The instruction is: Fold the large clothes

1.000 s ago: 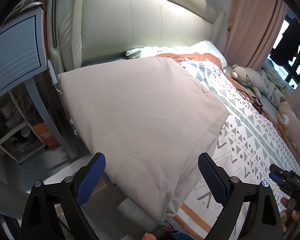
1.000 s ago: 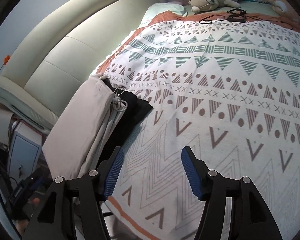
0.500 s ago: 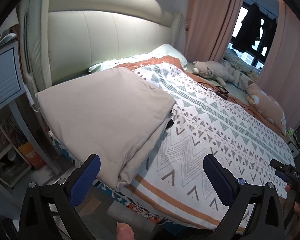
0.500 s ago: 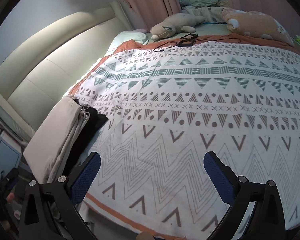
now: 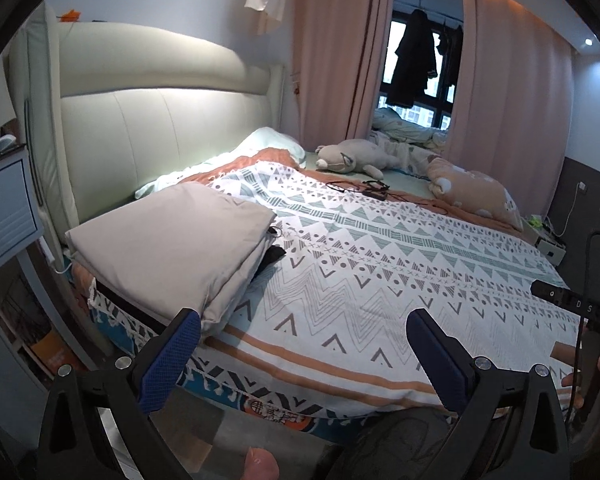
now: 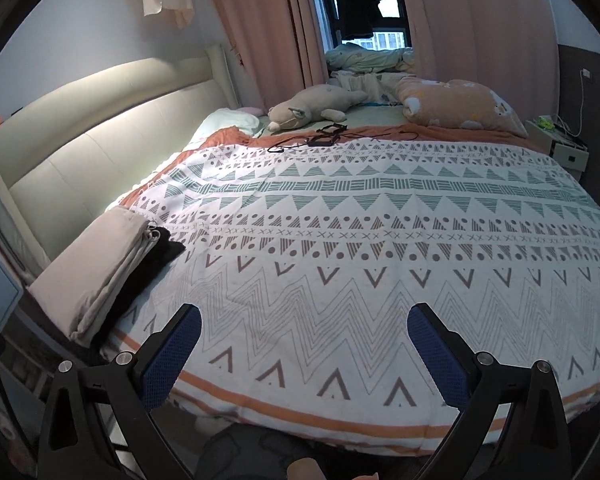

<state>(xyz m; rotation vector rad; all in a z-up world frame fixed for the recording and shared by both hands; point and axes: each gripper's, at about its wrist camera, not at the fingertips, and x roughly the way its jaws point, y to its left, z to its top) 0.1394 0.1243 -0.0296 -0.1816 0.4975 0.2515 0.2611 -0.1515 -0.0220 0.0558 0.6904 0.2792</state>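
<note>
A folded beige garment lies at the bed's near left corner on top of a folded black garment. The right wrist view shows the same beige stack with the black piece sticking out beside it. My left gripper stands wide open, back from the bed's edge, with nothing between its blue pads. My right gripper is open just as wide over the patterned blanket's near edge, holding nothing. Its black body shows at the right edge of the left wrist view.
A white blanket with triangles and zigzags covers the bed. Plush toys, an orange pillow and a black cable lie at the far side. A padded headboard is on the left, with a blue nightstand beside it.
Both grippers have pulled back and up from the bed, so much more of the room shows. The right jaws widened. The beige garment now lies farther away at the left.
</note>
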